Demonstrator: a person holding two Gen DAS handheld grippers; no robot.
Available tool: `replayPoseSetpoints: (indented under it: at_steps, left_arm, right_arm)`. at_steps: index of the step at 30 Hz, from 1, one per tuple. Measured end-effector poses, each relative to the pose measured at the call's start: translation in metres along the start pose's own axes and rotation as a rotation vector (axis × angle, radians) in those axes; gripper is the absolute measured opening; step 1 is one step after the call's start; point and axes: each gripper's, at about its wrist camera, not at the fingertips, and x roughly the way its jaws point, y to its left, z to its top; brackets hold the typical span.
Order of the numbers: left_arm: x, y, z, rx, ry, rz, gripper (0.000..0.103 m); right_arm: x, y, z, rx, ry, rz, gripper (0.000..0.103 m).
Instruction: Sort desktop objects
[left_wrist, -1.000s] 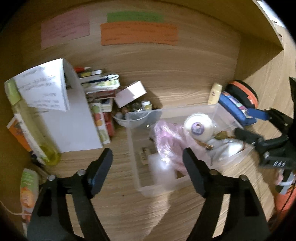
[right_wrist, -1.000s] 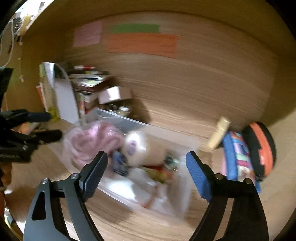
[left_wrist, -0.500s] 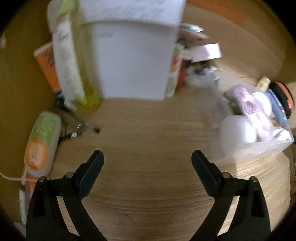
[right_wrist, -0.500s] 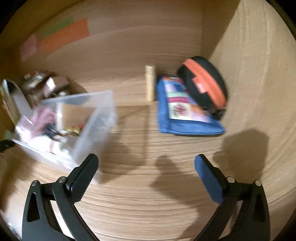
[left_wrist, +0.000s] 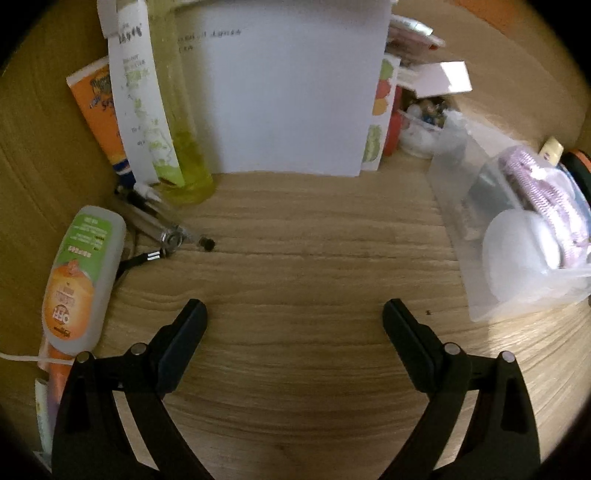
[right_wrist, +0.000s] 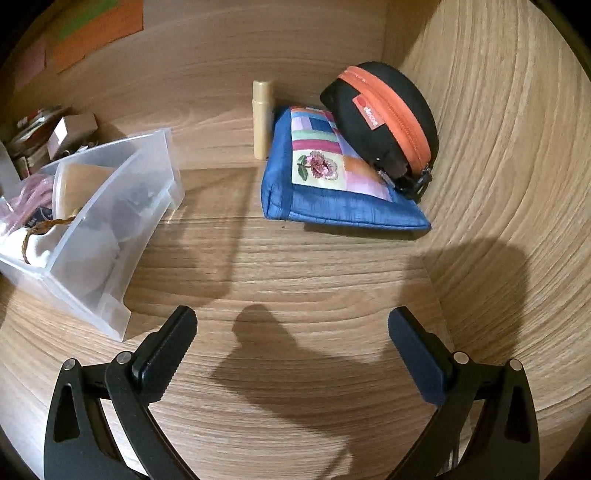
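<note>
Currently, left wrist view: left gripper (left_wrist: 294, 316) is spread wide, nothing between the jaws, bare wooden desk (left_wrist: 314, 266) under it. At 12 o'clock a white folded card (left_wrist: 280, 92) stands upright. At 11 o'clock a yellow-green bottle (left_wrist: 177, 122) and an orange tube (left_wrist: 99, 110) lean at the back. At 9 o'clock an orange-labelled bottle (left_wrist: 81, 280) lies flat, pens (left_wrist: 159, 225) just beside it. At 3 o'clock sits the clear plastic bin (left_wrist: 476, 206), holding a purple bundle (left_wrist: 546, 195) and white round items.

Right wrist view: right gripper (right_wrist: 292, 325) is also released, jaws wide and empty over bare desk. Same bin (right_wrist: 122, 206) at 9 to 10 o'clock. At 1 o'clock a blue patchwork pouch (right_wrist: 332, 199) lies flat, a black case with orange zipper (right_wrist: 384, 118) resting on its far edge against the side wall. A small beige tube (right_wrist: 263, 118) stands upright just left of the pouch.
</note>
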Motion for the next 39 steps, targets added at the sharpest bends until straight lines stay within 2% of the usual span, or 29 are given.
replayPoseSetpoints:
  at_steps: [2,4,8,12,17,23,32,39]
  left_arm:
    - [-0.014,-0.002,-0.001,-0.023,-0.033,0.004,0.097]
    - [-0.037,-0.007,-0.003,-0.029,-0.088,-0.039,0.097]
    - [-0.08,-0.046,-0.005,0.049,-0.197,-0.037,0.098]
    - [-0.103,-0.082,0.0,0.116,-0.26,-0.123,0.101]
    - [-0.132,-0.123,-0.01,0.204,-0.308,-0.188,0.101]
    - [-0.153,-0.137,-0.02,0.212,-0.332,-0.255,0.101]
    - [-0.162,-0.128,-0.031,0.136,-0.345,-0.236,0.101]
    - [-0.178,-0.127,-0.044,0.12,-0.396,-0.17,0.101]
  right_arm:
    - [-0.005,0.004,0.002,0.004,-0.012,0.004,0.103]
    - [-0.018,0.009,0.005,0.015,-0.044,0.029,0.103]
    - [-0.063,0.034,0.016,-0.013,-0.163,0.095,0.103]
    - [-0.099,0.063,0.02,-0.065,-0.241,0.109,0.103]
    - [-0.121,0.087,0.011,-0.087,-0.262,0.202,0.103]
    - [-0.13,0.098,0.003,-0.101,-0.255,0.216,0.103]
    - [-0.147,0.097,-0.004,-0.096,-0.273,0.238,0.103]
    - [-0.156,0.105,-0.007,-0.131,-0.29,0.244,0.103]
